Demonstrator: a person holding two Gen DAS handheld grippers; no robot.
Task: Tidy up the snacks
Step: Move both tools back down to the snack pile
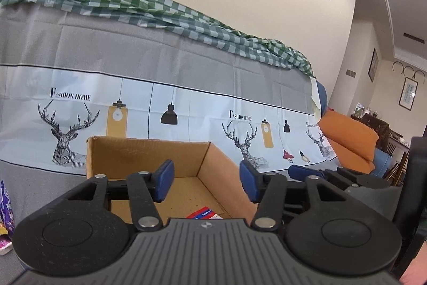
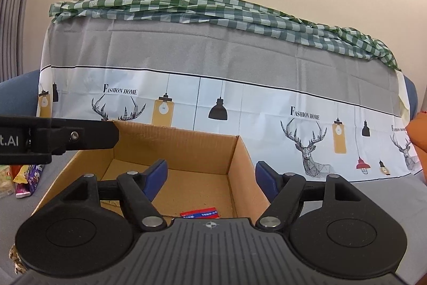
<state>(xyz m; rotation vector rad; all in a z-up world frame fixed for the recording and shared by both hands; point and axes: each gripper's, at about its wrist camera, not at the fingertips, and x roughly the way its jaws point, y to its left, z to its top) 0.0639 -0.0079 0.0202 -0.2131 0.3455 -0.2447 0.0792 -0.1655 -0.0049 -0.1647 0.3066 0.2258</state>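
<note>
Left to right, on the grey cloth-covered surface (image 2: 373,194): a loose heap of purple, yellow and pink snack packets (image 2: 25,176) is seen at the far left, well apart from the open brown corrugated cardboard box (image 2: 186,148), in which a single flat red-and-blue snack packet (image 2: 200,213) lies on the floor near the front wall. Behind everything hangs a grey and white printed cloth with deer and lamp motifs (image 2: 240,98), topped by a crumpled green checked cloth (image 2: 213,7). The left gripper (image 1: 206,182) is held over the box with its blue-padded jaws moderately apart and nothing between them; the right gripper (image 2: 210,178) is held just beside it, over the same box, with its jaws wider and likewise empty. The packet in the box appears to have been delivered, so the step in hand is judged to be the fetching of the next snack from the heap. This is best done by the left gripper, which is nearer the heap: one packet should be singled out, approached with jaws spread past its width, and pinched across its flat body rather than its slippery edge, while the box is left undisturbed.
</note>
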